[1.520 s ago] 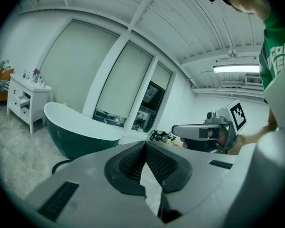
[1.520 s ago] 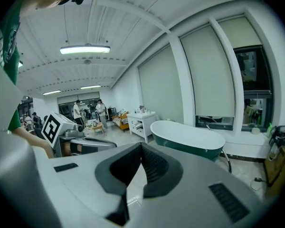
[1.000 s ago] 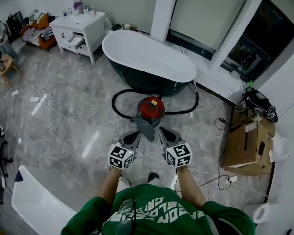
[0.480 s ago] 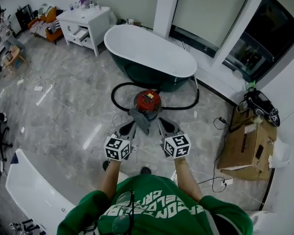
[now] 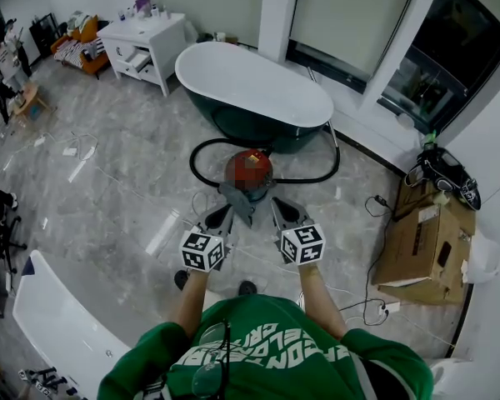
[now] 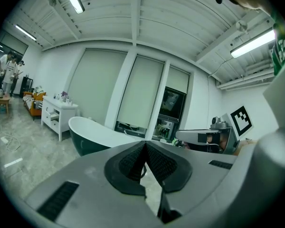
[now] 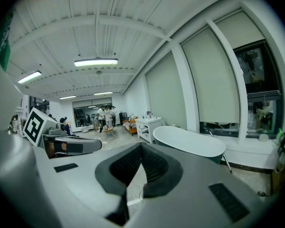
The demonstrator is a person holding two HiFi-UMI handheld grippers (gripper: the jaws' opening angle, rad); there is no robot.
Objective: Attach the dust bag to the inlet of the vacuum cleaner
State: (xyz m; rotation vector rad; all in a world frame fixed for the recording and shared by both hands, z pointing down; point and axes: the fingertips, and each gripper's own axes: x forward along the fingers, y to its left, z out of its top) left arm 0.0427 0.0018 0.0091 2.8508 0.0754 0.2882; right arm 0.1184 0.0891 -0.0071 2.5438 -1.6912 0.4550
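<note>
While left gripper (image 5: pixel 219 217) and right gripper (image 5: pixel 285 215) are hovering pressed together, empty, dust bag (image 5: pixel 236 202) is lying on floor (image 5: pixel 108 198) at 6 o'clock of vacuum cleaner (image 5: pixel 248 169); probably light, limp; mouth edge is looking the best hold.

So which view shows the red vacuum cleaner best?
The head view: the vacuum cleaner stands in full sight on the floor, just in front of the bathtub and ahead of both grippers. The left and right gripper views show the bathtub beyond their jaws, but no vacuum cleaner.
</note>
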